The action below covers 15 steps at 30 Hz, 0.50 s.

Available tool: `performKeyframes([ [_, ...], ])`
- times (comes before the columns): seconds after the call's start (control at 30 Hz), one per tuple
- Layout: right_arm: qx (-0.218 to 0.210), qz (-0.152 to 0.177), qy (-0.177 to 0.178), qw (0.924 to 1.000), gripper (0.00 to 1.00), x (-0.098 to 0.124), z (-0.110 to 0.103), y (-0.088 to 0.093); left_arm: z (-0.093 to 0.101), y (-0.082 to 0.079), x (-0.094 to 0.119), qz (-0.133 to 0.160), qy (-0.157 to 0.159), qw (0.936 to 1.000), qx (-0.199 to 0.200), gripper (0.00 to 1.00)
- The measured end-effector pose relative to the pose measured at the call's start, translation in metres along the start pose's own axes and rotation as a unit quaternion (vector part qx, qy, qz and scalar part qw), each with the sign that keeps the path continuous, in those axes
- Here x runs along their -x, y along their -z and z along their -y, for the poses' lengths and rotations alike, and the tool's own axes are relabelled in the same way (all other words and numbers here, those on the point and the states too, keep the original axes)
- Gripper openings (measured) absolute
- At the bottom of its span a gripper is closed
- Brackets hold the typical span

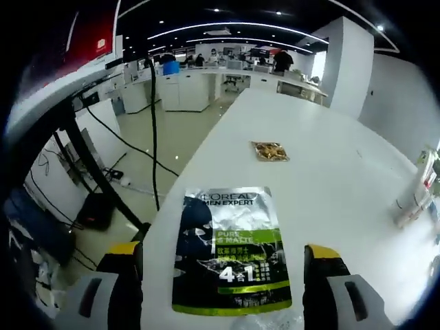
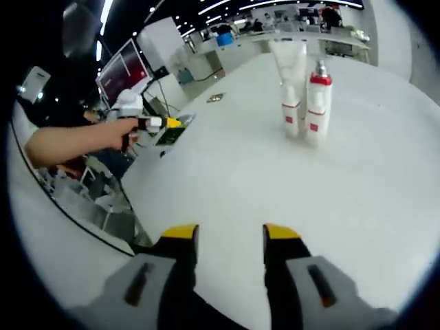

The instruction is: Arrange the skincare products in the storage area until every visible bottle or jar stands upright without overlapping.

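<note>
green and black, the sachet (image 1: 230, 251) lay flat near the edge of the white table (image 1: 330, 172), between the spread jaws of the left gripper (image 1: 230, 275), which gripped nothing. a small gold packet (image 1: 269, 150) lay farther along the table, well apart from it. in the right gripper view the right gripper (image 2: 230, 237) hovered over bare table with its jaws apart and empty. beyond it a tube (image 2: 291, 82) and a red-capped bottle (image 2: 317, 103) stood upright just beside each other; whether they touched was hard to tell.

the step in hand looked like picking up the sachet. being thin and flat, it would likely be easier to take at the edge nearest the table's rim, or by sliding it a little over the rim, than by pinching straight down. it should then go near the bottles without overlapping them.
</note>
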State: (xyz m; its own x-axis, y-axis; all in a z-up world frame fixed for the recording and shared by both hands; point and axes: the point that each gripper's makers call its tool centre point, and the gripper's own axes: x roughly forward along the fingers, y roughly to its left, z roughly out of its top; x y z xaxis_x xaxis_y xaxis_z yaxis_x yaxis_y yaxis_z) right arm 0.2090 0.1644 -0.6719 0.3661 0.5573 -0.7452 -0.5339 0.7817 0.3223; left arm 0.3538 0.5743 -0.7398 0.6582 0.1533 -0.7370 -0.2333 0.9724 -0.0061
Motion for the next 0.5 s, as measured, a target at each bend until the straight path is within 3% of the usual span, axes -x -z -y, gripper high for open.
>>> performKeyframes([
  [0.03, -0.003, -0.001, 0.003, 1.0, 0.38, 0.001, 0.001, 0.001, 0.001, 0.004, -0.004, -0.015, -0.001, 0.9997, -0.018, 1.0],
  [0.1, -0.006, -0.002, 0.007, 1.0, 0.38, 0.003, 0.001, 0.005, 0.004, 0.005, -0.008, -0.018, 0.0, 0.9994, -0.029, 1.0],
  [0.27, -0.018, -0.002, 0.018, 0.9997, 0.38, 0.007, 0.003, 0.008, 0.01, 0.013, -0.02, -0.04, 0.005, 0.9988, -0.029, 1.0],
  [0.3, -0.019, -0.003, 0.019, 0.9996, 0.38, 0.008, 0.003, 0.009, 0.012, 0.008, -0.021, -0.026, 0.008, 0.9996, -0.009, 1.0],
  [0.5, -0.017, -0.01, 0.027, 0.9994, 0.38, 0.009, 0.002, 0.016, 0.017, 0.006, -0.026, -0.019, 0.014, 0.9997, 0.001, 1.0],
])
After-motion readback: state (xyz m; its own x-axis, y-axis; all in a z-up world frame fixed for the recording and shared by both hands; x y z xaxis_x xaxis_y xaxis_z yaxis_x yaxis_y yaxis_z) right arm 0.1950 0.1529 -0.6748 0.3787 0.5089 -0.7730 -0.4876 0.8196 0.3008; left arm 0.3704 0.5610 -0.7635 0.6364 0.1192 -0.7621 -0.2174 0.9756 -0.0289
